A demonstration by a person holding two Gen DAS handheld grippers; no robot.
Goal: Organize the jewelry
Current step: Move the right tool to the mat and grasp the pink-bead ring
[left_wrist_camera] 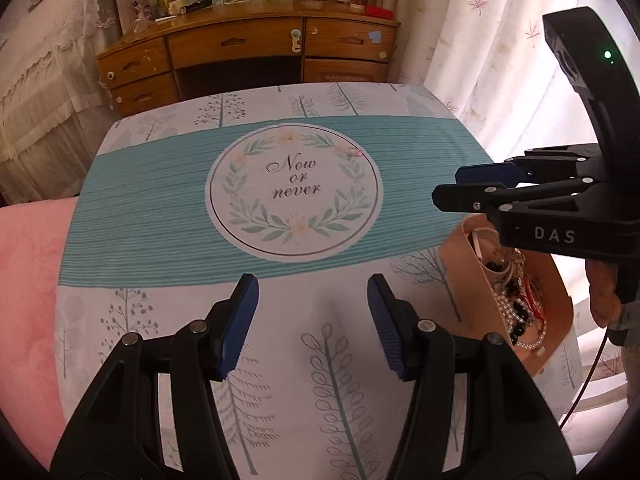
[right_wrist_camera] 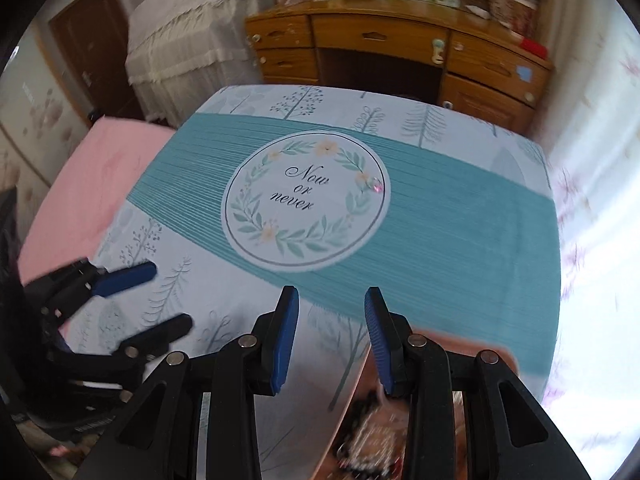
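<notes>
Overhead, a bench [left_wrist_camera: 168, 208] under a teal cloth printed "Now or never", wooden dresser [left_wrist_camera: 248, 48] beyond its far edge. Tan tray [left_wrist_camera: 472, 264] of tangled beads and pearls [left_wrist_camera: 516, 304] at the near right corner; small pink earring [right_wrist_camera: 377, 187] on the printed circle. Left tool [left_wrist_camera: 312, 300] and right tool [right_wrist_camera: 331, 312] both agape, nothing between the pads.
</notes>
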